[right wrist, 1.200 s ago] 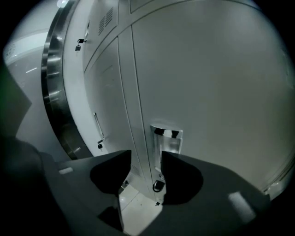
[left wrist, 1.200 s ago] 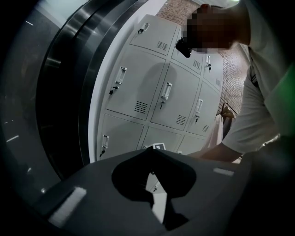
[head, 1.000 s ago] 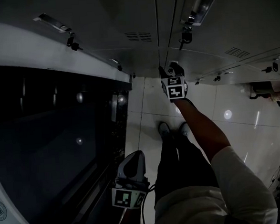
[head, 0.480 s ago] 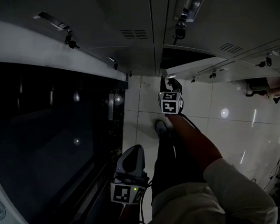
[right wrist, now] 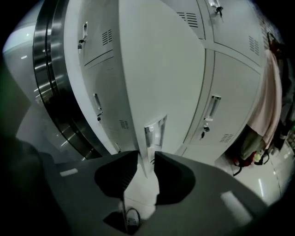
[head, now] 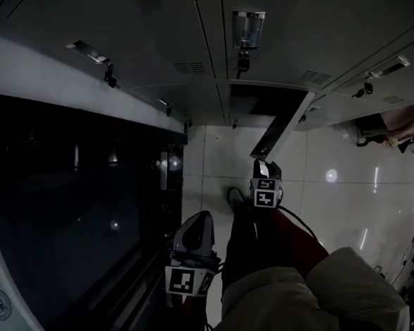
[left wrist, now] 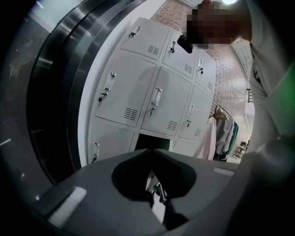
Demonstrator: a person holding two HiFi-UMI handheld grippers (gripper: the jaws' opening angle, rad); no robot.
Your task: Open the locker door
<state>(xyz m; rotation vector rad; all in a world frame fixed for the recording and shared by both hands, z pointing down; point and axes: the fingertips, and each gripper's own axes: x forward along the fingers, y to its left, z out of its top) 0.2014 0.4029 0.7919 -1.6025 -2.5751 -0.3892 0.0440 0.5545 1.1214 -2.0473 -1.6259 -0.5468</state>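
At your right gripper (right wrist: 146,157) fingers (right wrist: 170,177): locker door (right wrist: 161,69) edge pinched, fingers just been closing onto it.
Door already stands partly open; you still need to pull it wider. Left gripper (left wrist: 154,152) fingers together, empty.

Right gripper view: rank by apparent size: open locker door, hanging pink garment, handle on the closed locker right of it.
1. The locker door: largest by far, though it sits right at the camera, so nearness inflates it.
2. The pink garment, at the right edge.
3. The handle: clearly smallest.
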